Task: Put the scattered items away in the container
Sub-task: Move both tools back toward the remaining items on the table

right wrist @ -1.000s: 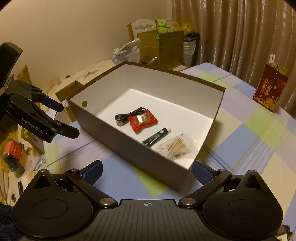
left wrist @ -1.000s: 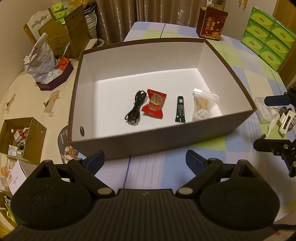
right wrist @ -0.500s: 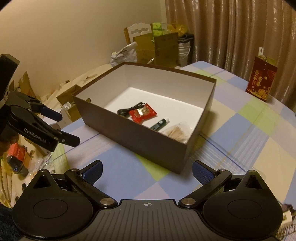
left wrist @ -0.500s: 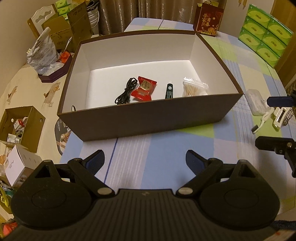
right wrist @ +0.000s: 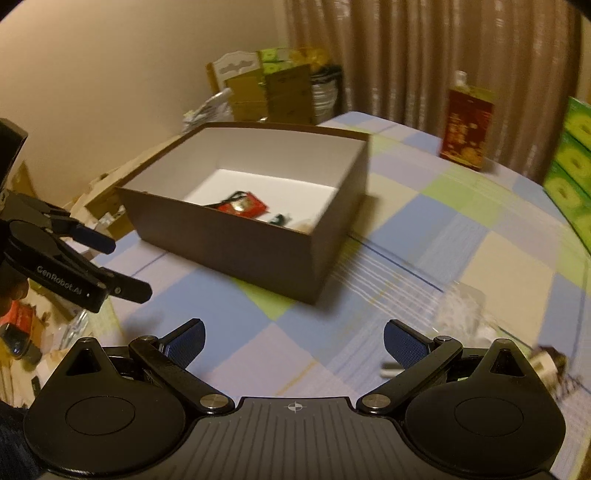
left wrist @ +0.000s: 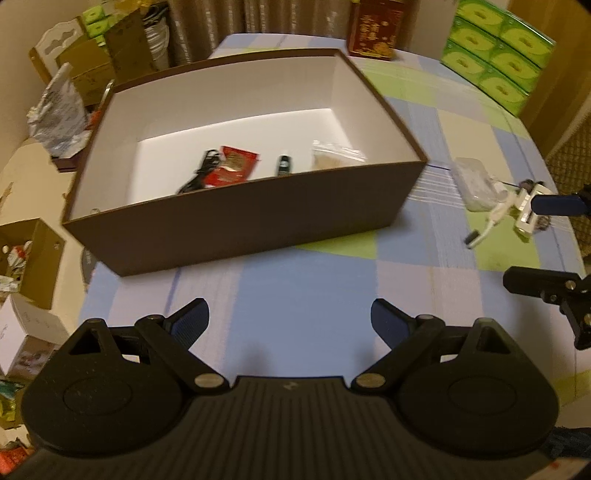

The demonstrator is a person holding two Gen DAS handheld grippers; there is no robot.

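A brown box (left wrist: 236, 218) (right wrist: 236, 240) with a white inside stands on the checked tablecloth. Inside lie a black cable (left wrist: 201, 173), a red sachet (left wrist: 231, 168) (right wrist: 243, 206), a dark tube (left wrist: 283, 164) and a bag of cotton swabs (left wrist: 336, 157). To the right of the box a clear plastic bag (left wrist: 474, 182) (right wrist: 461, 310), a white toothbrush-like item (left wrist: 491, 218) and a white clip (left wrist: 528, 210) lie on the cloth. My left gripper (left wrist: 288, 321) is open over bare cloth in front of the box. My right gripper (right wrist: 293, 338) is open and holds nothing, close to the plastic bag.
A red gift box (left wrist: 373, 33) (right wrist: 467, 129) stands behind the box; green tissue packs (left wrist: 495, 55) are stacked at the far right. Cardboard boxes (left wrist: 29, 254) and a plastic bag (left wrist: 59, 110) clutter the floor at left. The table edge curves on the right.
Both grippers have drawn back and lowered from above the box. The right one has swung right, bringing the plastic bag and clip into its view. Both stay open.
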